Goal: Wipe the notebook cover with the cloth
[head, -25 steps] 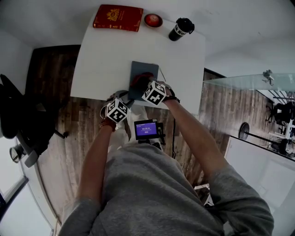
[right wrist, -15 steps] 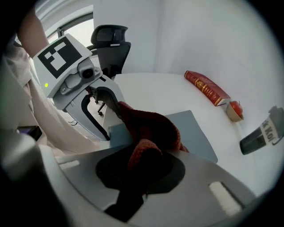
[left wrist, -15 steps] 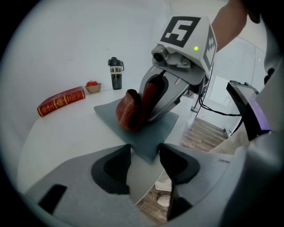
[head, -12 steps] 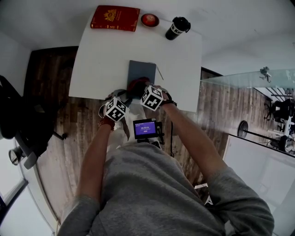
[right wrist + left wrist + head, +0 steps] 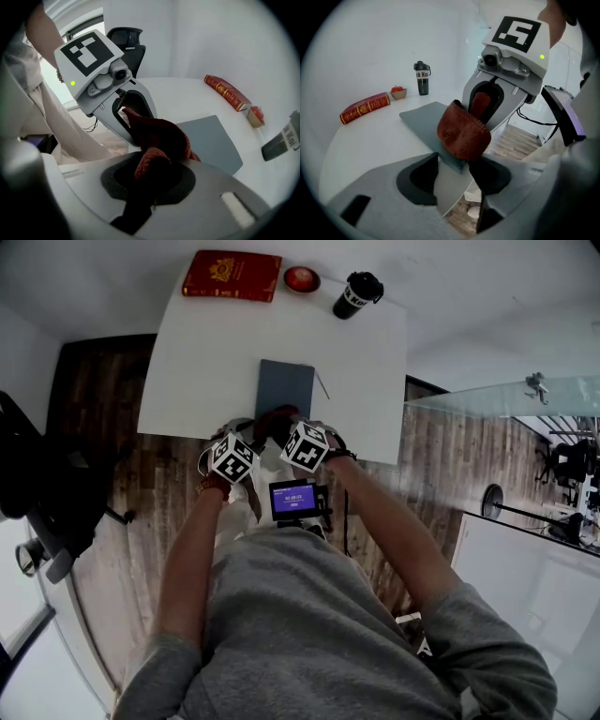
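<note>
The grey notebook (image 5: 286, 385) lies flat near the front edge of the white table (image 5: 206, 362). My right gripper (image 5: 281, 426) is shut on a red-brown cloth (image 5: 276, 418), which rests on the notebook's near end. In the right gripper view the cloth (image 5: 161, 136) bunches between the jaws over the notebook (image 5: 213, 140). My left gripper (image 5: 251, 439) stands open just left of it, at the table's front edge. In the left gripper view its jaws straddle the notebook's near corner (image 5: 457, 161) without pressing on it, and the cloth (image 5: 461, 131) hangs just beyond.
At the table's far edge are a red book (image 5: 232, 276), a small bowl (image 5: 302, 279) and a black tumbler (image 5: 357, 294). A black office chair (image 5: 37, 484) stands on the wooden floor to the left. A small screen (image 5: 294, 499) sits on the person's chest.
My right gripper has dragged the cloth along the notebook cover toward its near end. The left gripper has stayed where it was, still open.
</note>
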`<state>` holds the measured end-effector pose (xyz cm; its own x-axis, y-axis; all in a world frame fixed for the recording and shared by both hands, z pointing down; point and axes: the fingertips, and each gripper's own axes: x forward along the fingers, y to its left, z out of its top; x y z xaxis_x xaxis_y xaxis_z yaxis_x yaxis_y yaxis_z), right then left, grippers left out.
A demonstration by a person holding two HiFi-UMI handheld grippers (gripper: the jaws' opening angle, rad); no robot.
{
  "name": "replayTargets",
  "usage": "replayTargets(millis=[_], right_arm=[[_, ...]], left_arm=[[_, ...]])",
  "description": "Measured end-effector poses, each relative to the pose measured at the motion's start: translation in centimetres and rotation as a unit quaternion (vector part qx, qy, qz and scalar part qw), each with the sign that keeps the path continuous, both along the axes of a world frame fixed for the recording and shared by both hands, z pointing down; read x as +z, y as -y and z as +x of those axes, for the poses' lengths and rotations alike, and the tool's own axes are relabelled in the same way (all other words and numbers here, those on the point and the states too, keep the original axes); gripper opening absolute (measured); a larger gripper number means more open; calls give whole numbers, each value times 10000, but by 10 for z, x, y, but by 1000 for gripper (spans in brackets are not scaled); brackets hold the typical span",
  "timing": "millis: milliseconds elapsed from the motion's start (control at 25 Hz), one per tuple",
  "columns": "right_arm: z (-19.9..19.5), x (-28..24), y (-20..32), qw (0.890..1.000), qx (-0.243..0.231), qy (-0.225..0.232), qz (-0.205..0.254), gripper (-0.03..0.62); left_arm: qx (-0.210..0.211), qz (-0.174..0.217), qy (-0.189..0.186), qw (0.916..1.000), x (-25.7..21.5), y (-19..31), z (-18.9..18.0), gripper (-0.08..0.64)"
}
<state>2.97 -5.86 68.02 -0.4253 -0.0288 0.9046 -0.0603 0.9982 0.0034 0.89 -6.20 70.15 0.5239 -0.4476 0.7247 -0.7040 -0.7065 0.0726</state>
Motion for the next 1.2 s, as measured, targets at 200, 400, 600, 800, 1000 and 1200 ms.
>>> replayTargets(millis=[200,400,600,800,1000,1200], right_arm=[[3,-11,-25,9913,-55,106,-1312,69],[10,-47,-17,9793,-529,195,-1945,72],[4,-78,52,9862,-551,419,-1504,74],[4,-90,126,9946,-388,463,-844,74],[13,-80,191,9992,-207,180,304,74],[32,-45,219,9859,-208,-545,1571,75]], left_arm=[[-10,-2,-8,10000,-2,0,1,203],[-2,29,-4,10000,-3,0,1,202],[3,25,-10,10000,-3,0,0,201],[9,-3,-31,10000,-3,-1,1,199],[0,-38,-37,10000,-5,-4,0,199],[0,4,-14,10000,-5,-3,0,203]])
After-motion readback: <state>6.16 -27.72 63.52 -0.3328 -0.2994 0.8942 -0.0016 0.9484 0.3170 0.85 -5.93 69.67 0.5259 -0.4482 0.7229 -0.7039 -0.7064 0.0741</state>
